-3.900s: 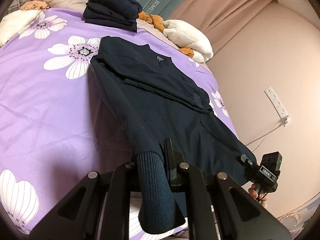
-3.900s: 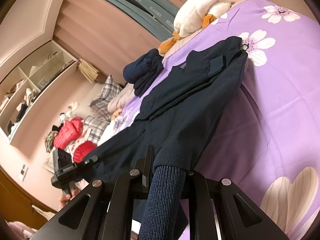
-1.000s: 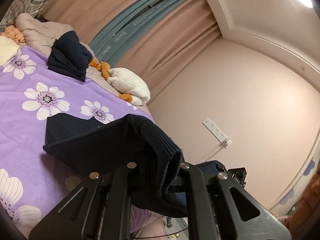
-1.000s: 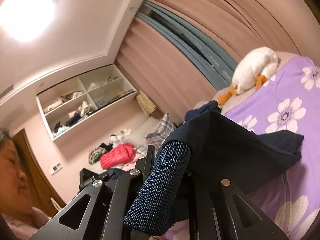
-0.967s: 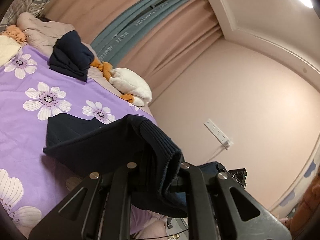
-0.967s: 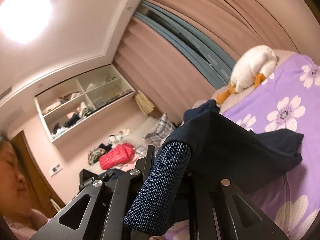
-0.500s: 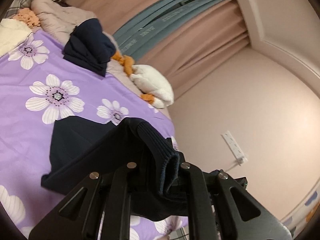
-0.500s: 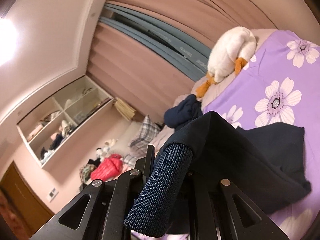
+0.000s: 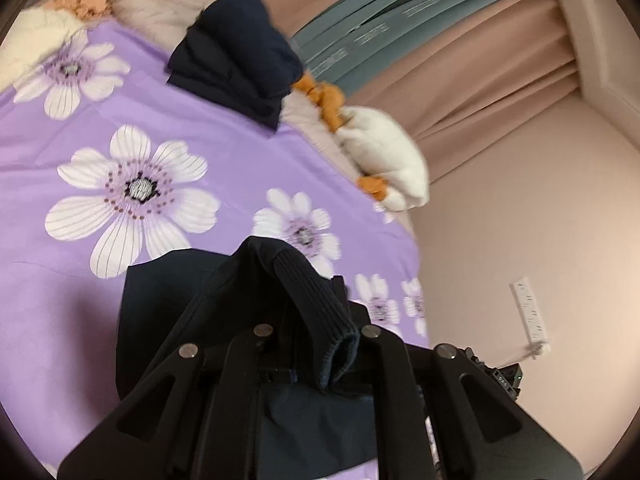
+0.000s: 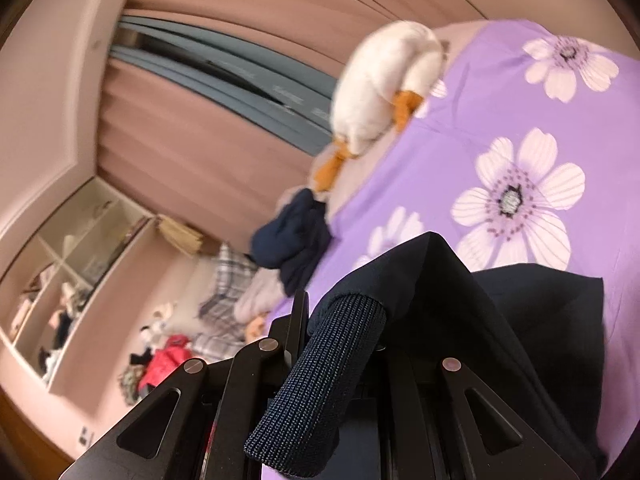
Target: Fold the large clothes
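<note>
Underneath, purple floral bedspread (image 9: 200, 128); pink curtains (image 9: 480, 52) behind.

Your left gripper (image 9: 316, 320): matte black frame, triangular cut-outs outboard | four silver screws across its linkage bars | your right gripper (image 10: 340, 336): same black build, same silver screws
</note>
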A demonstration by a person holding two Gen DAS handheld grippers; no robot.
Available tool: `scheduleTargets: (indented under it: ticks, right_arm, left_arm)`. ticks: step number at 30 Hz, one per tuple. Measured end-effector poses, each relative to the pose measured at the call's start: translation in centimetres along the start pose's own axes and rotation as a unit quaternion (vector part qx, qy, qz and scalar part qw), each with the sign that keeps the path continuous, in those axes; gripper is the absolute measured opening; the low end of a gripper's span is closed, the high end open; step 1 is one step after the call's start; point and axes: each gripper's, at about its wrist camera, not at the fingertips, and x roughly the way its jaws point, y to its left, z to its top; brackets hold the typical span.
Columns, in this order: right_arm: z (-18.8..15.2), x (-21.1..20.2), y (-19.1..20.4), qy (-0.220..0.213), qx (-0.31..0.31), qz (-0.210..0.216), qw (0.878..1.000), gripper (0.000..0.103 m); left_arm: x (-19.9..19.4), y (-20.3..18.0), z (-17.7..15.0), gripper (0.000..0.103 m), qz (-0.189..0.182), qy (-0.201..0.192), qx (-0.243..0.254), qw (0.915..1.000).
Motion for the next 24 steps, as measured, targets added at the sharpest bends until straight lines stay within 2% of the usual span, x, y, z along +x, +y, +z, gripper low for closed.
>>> scheduleTargets:
  ticks: [7,15,17,24]
  right_arm:
    - [0.3,3.6,-3.3,0.032,0.025,-0.072,0.997,0.014]
    - [0.2,7.3,-6.9,0.075,0.062,-0.143,0.985,0.015]
    - [0.5,8.1,-7.3,0.081,0.064,-0.152,0.983,0.014]
    - [2.0,9.8,-8.1,0.083,0.073,-0.164,0.98,0.014]
  left_arm:
    - [7.0,3.9,1.0,0.011,0.053,0.046,-0.036,0.9969]
    - [12.8,7.7,2.2,0.012,0.117,0.094,-0.071,0.9862]
    - [13.9,8.2,2.8,0.012,0.133,0.102,-0.075,0.9829]
    - [16.2,9.3,4.0,0.013,0.157,0.112,-0.085,0.9775]
